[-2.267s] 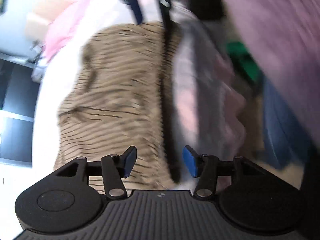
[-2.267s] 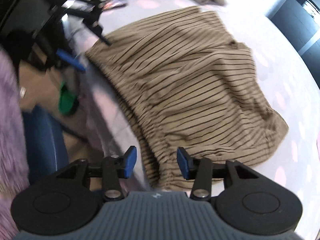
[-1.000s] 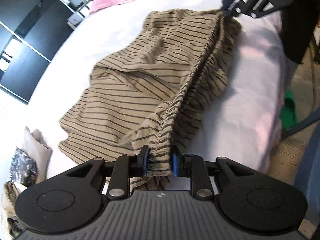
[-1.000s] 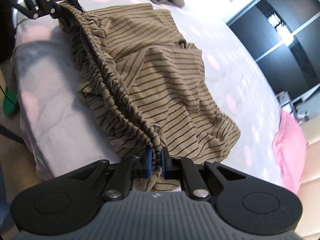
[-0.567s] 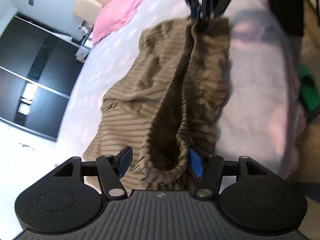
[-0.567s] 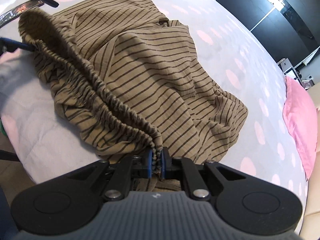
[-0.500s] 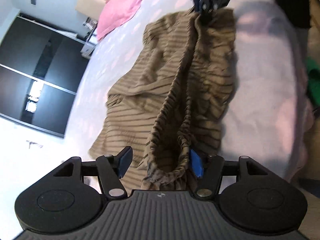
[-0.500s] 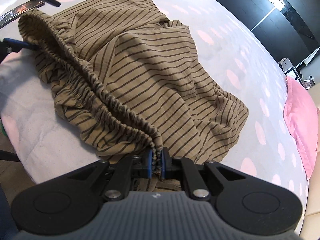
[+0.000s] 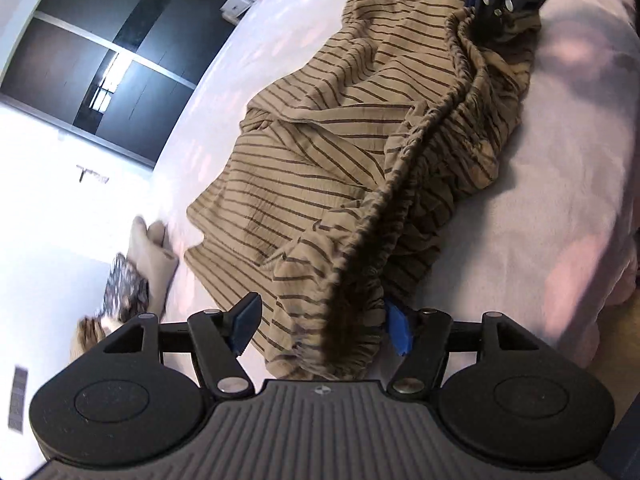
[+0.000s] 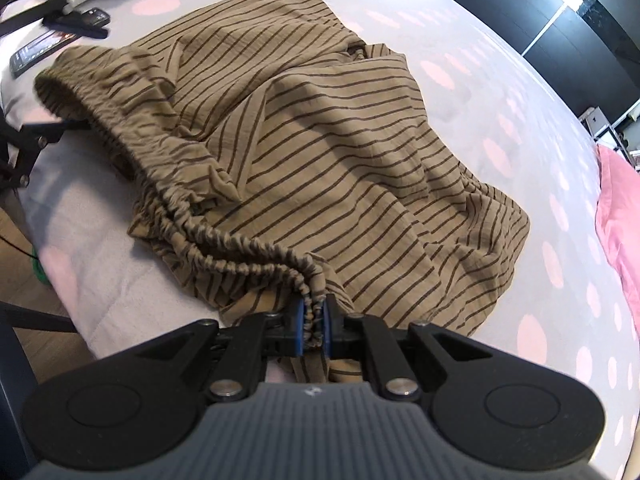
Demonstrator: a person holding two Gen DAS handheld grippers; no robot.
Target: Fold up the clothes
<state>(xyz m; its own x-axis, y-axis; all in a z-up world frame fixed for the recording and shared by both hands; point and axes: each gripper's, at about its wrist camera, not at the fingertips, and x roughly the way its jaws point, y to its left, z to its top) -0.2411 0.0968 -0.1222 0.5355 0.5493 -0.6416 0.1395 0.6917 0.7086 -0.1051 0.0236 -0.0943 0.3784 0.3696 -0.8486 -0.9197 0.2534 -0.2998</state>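
Right wrist view: striped garment (image 10: 320, 152), tan, thin crinkled cotton; lies rumpled on the dotted bed (image 10: 500, 92). Judged light, limp, non-slippery. Best hold: elastic waistband (image 10: 224, 236). Right gripper (image 10: 311, 330) fingers pinch that band; left gripper (image 9: 320, 326) fingers opening, cloth loose between.

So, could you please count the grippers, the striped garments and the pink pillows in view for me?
Grippers: 2, the left gripper, its jaws opening with cloth between them, and the right gripper, shut on the waistband.
Striped clothes: 1, the striped garment.
Pillows: 1, the pink pillow.
Total: 4
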